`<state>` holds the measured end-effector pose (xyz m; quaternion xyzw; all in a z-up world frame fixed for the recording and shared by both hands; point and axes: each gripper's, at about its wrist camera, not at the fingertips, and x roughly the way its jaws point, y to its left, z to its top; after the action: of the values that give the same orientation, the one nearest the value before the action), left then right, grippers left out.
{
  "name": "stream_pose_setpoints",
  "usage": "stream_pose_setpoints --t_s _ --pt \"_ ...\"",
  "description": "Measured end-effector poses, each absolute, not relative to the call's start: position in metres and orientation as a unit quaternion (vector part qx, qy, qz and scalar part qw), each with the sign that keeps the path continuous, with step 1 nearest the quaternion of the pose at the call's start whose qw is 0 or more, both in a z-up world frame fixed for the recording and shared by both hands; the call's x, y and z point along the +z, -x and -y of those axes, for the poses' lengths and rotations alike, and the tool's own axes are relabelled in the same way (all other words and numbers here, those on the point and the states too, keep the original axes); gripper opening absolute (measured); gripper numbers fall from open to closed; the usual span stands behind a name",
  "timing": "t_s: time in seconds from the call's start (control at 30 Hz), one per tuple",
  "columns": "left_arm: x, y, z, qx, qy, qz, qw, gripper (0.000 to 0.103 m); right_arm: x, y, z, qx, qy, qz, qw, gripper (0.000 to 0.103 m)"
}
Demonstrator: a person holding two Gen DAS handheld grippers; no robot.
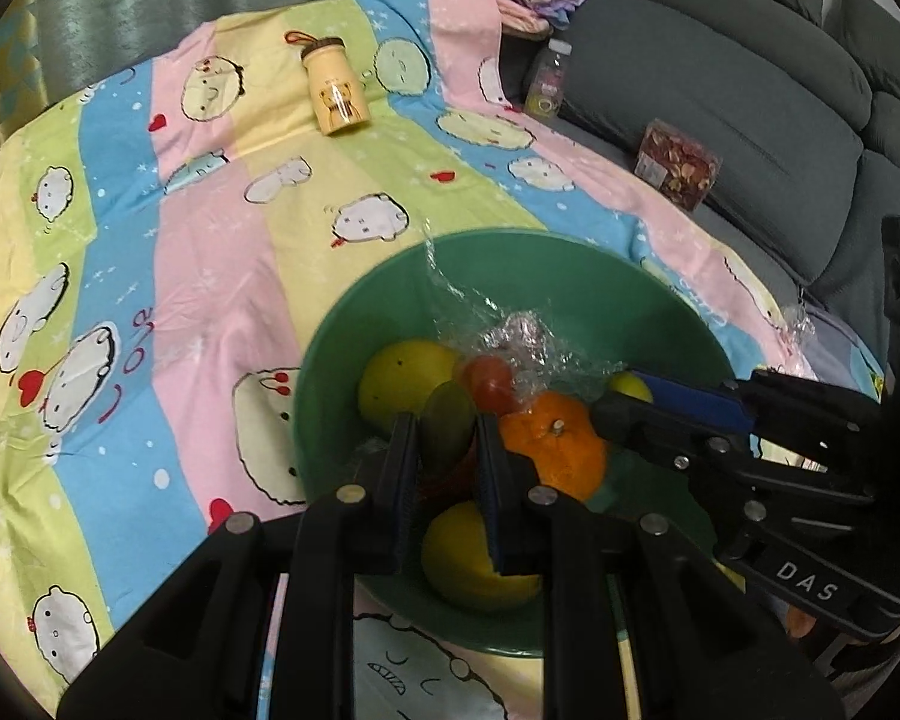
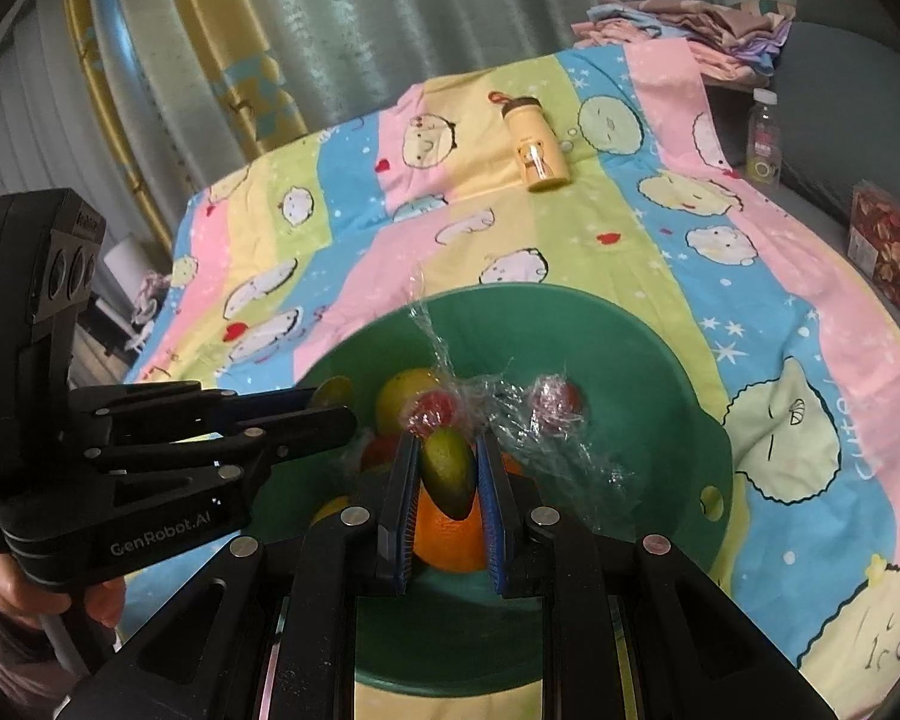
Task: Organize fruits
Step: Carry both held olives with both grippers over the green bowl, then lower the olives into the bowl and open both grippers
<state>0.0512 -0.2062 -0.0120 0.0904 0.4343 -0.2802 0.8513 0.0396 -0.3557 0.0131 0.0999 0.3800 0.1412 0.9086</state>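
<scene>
While both handheld grippers hang over a round green plastic bowl [image 1: 330, 360], each is clamped on a small fruit of its own. The left gripper [image 1: 447, 429] pinches a dark green oval fruit [image 1: 447, 414] between its blue pads. The right gripper [image 2: 447, 456] pinches a second green oval fruit [image 2: 447, 474] the same way, tilted in the grip.

Below them the bowl holds a ridged orange citrus [image 1: 558, 456], two round yellow fruits [image 1: 402, 384] and a small red fruit [image 1: 489, 384]. A crumpled sheet of clear plastic wrap [image 1: 522, 330] lies over the back of the pile. The bowl sits on a pastel striped cartoon bedsheet [image 1: 180, 300].

Several things could go wrong from here:

- **A fruit slips out.** The green fruits look smooth and tapered, so the flat pads could squeeze one out sideways.
- **A fruit is lost.** A dropped fruit might bounce off the pile, clear the rim and roll across the soft sheet.
- **The grippers collide.** They are close together above the bowl, so a careless swing could knock one against the other.
- **The wrap snags.** It could catch a finger and drag wrapped fruit along.
</scene>
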Motion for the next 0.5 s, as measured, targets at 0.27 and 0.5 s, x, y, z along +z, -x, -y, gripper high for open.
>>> stream_pose_setpoints --t_s 0.27,0.5 --pt "-0.02 -0.054 0.209 -0.277 -0.097 -0.447 0.845 0.019 0.01 -0.048 0.35 0.14 -0.078 -0.399 0.903 0.02" --pt "-0.026 -0.057 0.209 -0.266 -0.106 -0.456 0.843 0.019 0.007 -0.056 0.341 0.14 -0.053 -0.42 0.895 0.02"
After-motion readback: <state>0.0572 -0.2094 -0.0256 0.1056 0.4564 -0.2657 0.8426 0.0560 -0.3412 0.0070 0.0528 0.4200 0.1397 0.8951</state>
